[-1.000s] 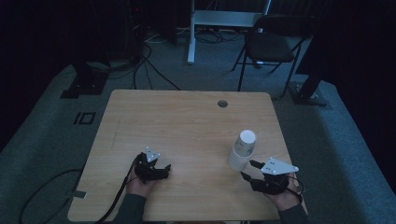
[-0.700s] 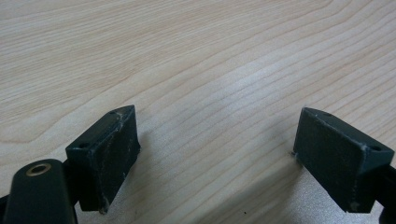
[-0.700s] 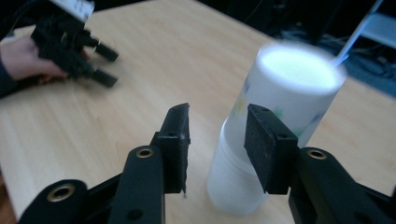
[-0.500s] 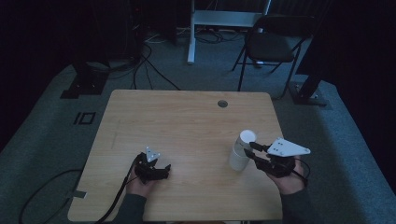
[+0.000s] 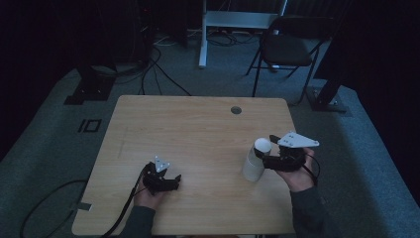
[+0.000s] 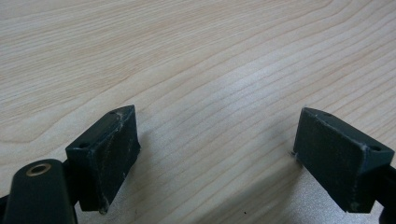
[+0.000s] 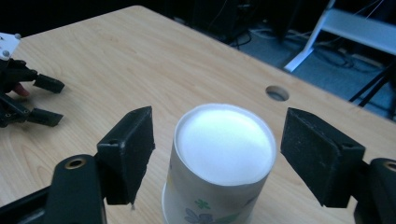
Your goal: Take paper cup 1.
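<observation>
My right gripper [image 7: 217,154], spread wide, straddles the upturned cup [image 7: 222,163]; I'd centre, then squeeze gently.

One white paper cup [image 5: 256,161] stands upside down on the wooden table [image 5: 198,129], near the right edge and toward the near side. Its flat white base [image 7: 224,142] faces up and the wider rim sits down on the wood. In the right gripper view, small green and blue flower prints show low on its wall. It stands straight, uncrushed.
</observation>
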Available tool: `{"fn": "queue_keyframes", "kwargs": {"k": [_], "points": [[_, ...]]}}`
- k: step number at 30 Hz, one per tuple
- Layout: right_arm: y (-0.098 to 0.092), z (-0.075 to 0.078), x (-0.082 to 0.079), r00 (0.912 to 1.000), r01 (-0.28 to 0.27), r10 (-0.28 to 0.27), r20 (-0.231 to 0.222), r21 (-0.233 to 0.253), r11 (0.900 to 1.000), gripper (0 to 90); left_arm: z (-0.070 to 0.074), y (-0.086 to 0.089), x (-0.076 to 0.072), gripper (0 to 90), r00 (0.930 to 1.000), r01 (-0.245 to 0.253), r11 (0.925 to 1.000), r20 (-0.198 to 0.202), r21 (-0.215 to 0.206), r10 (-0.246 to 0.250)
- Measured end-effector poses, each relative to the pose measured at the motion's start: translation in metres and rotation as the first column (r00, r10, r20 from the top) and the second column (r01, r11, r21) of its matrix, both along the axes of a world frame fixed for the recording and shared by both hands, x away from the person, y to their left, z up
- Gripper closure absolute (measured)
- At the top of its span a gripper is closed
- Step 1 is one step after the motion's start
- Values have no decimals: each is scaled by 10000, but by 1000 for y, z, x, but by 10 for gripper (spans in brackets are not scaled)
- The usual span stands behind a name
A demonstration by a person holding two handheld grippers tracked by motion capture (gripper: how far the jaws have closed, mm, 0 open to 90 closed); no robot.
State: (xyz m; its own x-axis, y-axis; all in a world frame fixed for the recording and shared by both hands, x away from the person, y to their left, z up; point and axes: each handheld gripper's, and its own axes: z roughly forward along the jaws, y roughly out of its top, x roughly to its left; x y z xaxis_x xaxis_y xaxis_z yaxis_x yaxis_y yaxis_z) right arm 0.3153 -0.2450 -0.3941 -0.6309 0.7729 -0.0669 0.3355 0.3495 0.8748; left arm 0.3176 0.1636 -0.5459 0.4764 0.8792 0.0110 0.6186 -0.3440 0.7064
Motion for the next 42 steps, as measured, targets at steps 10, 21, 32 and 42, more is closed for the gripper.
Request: {"fn": "queue_keyframes", "kwargs": {"k": [10,21,32,42], "points": [[1,-12,9,9996,12,-13,-298,-43,10000,246,0,0,0,144,10000,-2,10000,6,3,2],[0,-17,12,9993,43,-39,-364,101,9999,308,0,0,0,144,10000,-2,10000,11,-5,2],[1,-19,13,9993,12,-7,-376,123,9999,325,15,-20,1,215,9931,1171,9906,86,-708,-1168],[1,-19,13,9992,-27,32,-404,112,9999,328,49,-98,15,189,9086,4114,8834,1776,-2242,-3780]]}}
